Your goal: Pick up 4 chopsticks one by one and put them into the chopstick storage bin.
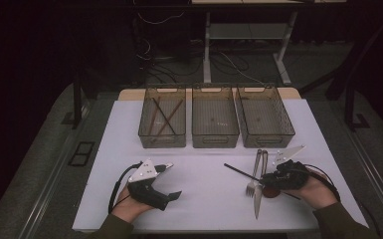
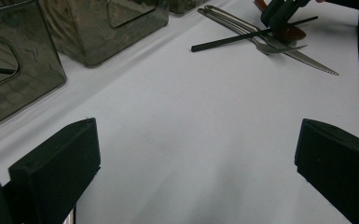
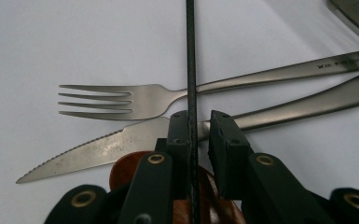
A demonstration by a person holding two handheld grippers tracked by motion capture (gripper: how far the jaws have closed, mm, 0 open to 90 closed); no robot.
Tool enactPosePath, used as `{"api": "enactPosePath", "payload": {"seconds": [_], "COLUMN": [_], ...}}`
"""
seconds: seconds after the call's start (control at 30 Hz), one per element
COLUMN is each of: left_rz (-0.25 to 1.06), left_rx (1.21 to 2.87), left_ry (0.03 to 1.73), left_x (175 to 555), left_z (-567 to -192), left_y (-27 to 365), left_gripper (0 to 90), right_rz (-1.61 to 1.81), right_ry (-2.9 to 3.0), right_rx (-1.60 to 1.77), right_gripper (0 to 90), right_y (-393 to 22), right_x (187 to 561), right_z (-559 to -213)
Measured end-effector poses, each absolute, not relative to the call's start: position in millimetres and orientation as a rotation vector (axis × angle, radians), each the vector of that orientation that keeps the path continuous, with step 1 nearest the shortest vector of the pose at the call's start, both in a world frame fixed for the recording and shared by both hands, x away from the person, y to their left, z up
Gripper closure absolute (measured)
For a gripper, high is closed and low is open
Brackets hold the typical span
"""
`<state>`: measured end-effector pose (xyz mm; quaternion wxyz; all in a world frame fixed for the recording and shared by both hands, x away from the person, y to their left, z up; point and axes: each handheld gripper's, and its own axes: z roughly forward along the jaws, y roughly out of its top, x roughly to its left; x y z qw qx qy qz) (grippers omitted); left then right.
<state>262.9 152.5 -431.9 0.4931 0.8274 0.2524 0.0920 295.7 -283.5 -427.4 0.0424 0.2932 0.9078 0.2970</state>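
At the counter's (image 1: 204, 209) near right, our right claw (image 3: 198, 122) brackets the black chopstick (image 3: 190, 70) lying across fork (image 3: 121, 100) and knife (image 3: 98, 151), one pad touching, the other not yet pinching. Our left claw (image 2: 191, 158) waits apart.

Both grippers are black: left gripper (image 1: 171, 180), right gripper (image 1: 264, 179). Each carries a grey three-cornered plate and a black trailing cable. Brass-coloured screws mark the right jaws; sleeves are olive.

Chopstick (image 3: 191, 60) runs between the right hand-held gripper (image 3: 196, 122) jaws, crossing over fork (image 3: 121, 100) and knife (image 3: 102, 151) just ahead; three bins (image 1: 215, 122) sit well beyond.
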Motion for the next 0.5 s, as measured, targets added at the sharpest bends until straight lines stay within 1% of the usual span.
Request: {"api": "enactPosePath", "payload": {"seconds": [0.5], "left_rz": [0.225], "left_rx": [2.007], "left_ry": [0.613], "left_x": [262.8], "left_z": [-432.4], "left_y": [151.8], "left_gripper": [0.0], "right_rz": [0.875], "right_ry": [2.784], "right_rx": [0.893], "right_gripper": [84.4], "right_y": [-281.3], "right_x": [297.7], "right_z": [-432.9]}}
